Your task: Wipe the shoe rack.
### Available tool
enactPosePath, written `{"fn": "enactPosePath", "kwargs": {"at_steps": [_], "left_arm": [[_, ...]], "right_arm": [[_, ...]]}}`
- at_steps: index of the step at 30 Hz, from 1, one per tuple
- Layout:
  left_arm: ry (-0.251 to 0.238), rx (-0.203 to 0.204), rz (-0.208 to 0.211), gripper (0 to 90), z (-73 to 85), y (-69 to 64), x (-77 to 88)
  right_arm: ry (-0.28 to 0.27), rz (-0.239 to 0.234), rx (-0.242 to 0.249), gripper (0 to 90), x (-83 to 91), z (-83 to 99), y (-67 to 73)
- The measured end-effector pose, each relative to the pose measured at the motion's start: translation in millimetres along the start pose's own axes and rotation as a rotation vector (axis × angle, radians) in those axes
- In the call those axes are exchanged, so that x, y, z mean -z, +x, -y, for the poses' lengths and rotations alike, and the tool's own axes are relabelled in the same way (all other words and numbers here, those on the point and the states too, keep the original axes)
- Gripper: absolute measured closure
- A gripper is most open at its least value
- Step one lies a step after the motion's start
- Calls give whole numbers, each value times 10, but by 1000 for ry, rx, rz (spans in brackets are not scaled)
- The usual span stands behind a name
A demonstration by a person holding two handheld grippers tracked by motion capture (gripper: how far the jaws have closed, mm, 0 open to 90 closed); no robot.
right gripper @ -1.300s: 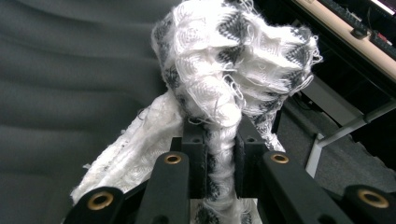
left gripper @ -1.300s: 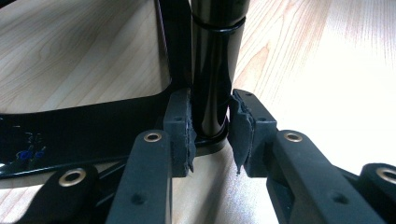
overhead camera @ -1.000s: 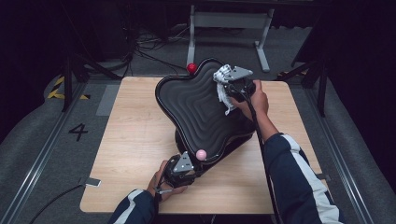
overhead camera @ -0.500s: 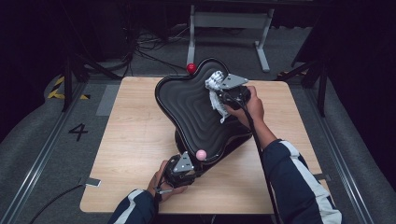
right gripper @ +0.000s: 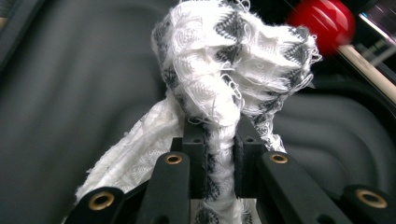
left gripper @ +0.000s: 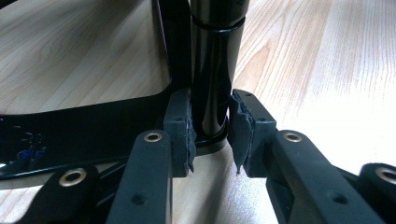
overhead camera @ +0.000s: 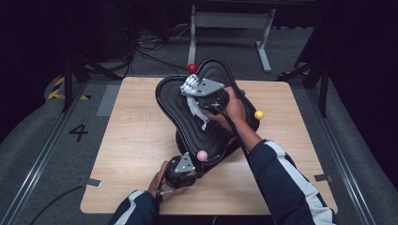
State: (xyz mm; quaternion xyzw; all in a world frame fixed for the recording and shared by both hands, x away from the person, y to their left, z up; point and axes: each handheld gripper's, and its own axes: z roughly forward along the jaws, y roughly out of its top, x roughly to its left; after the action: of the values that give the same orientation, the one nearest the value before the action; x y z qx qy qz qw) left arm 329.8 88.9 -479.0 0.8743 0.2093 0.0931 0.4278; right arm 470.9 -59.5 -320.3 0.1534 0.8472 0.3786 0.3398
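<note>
Two risks. Lower centre of the high view: left gripper (overhead camera: 180,168) has its jaws clamped on the black stand post (left gripper: 211,79); a slip lets the wavy black tray (overhead camera: 183,110) swing. Upper centre: right gripper (overhead camera: 202,93), jaws pinching the white cloth (right gripper: 219,70), wipes near the red ball (overhead camera: 192,68); loose threads could snag.

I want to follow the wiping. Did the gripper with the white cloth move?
Yes. The right gripper with the white cloth slid left across the black tray, toward the red ball at its far edge.
</note>
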Motion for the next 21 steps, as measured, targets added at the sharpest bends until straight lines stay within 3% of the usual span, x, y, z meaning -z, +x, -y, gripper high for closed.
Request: {"fn": "enactPosePath", "kwargs": {"at_steps": [8, 11, 14, 17, 18, 21], "left_arm": [[2, -4, -1, 696, -1, 0, 2], [2, -4, -2, 696, -1, -1, 2], [-1, 2, 0, 696, -1, -3, 1], [0, -1, -1, 696, 0, 1, 1], [-2, 1, 1, 696, 0, 3, 1], [-2, 8, 4, 696, 2, 3, 1]], "right_arm": [[-33, -75, 73, 790, -52, -282, 343], [-27, -59, 100, 792, -56, -304, 388], [-36, -71, 63, 793, -54, -266, 308], [-12, -33, 60, 794, -55, -214, 205], [-11, -26, 16, 794, -58, -149, 93], [5, -1, -8, 794, -61, -85, -22]]}}
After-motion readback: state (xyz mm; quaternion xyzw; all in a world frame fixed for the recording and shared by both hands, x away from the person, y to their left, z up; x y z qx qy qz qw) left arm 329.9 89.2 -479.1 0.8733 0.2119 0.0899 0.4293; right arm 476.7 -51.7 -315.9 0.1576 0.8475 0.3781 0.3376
